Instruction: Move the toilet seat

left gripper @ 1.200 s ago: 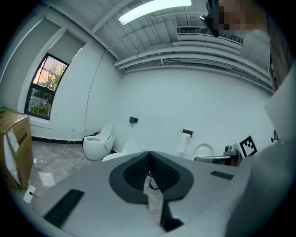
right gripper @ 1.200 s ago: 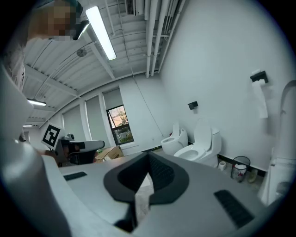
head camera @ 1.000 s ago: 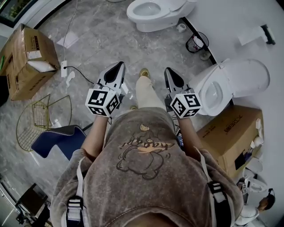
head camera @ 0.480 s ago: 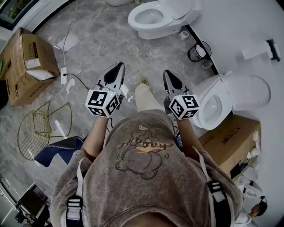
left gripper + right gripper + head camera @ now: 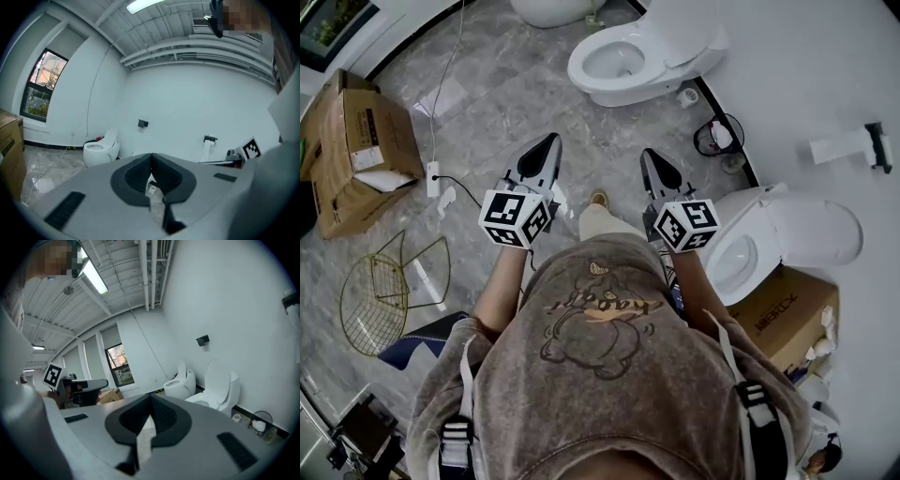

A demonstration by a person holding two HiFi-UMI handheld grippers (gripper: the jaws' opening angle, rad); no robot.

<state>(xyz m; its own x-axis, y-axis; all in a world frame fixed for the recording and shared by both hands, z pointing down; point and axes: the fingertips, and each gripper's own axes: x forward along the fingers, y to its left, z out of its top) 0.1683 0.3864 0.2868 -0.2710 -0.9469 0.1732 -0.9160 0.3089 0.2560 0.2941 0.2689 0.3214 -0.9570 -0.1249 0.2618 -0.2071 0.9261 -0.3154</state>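
Two white toilets stand along the wall on the right. The far toilet (image 5: 628,61) has its lid raised; in the right gripper view it is toilet (image 5: 218,385). The near toilet (image 5: 769,234), lid also up, is just right of my right gripper (image 5: 647,155). My left gripper (image 5: 549,141) is held level beside it, over the floor. Both grippers are shut and hold nothing, their jaws meeting at the tips in the left gripper (image 5: 151,157) and right gripper (image 5: 151,399) views. An egg-shaped toilet (image 5: 101,149) stands farther off.
Cardboard boxes sit at the left (image 5: 356,150) and behind the near toilet (image 5: 787,314). A wire chair (image 5: 389,281) and a power strip with cable (image 5: 433,173) lie on the floor to the left. A wire bin (image 5: 717,136) stands between the toilets, and a paper holder (image 5: 853,145) hangs on the wall.
The person has walked forward with both grippers. The toilets have slid down the head view and come nearer. Both grippers stayed shut.
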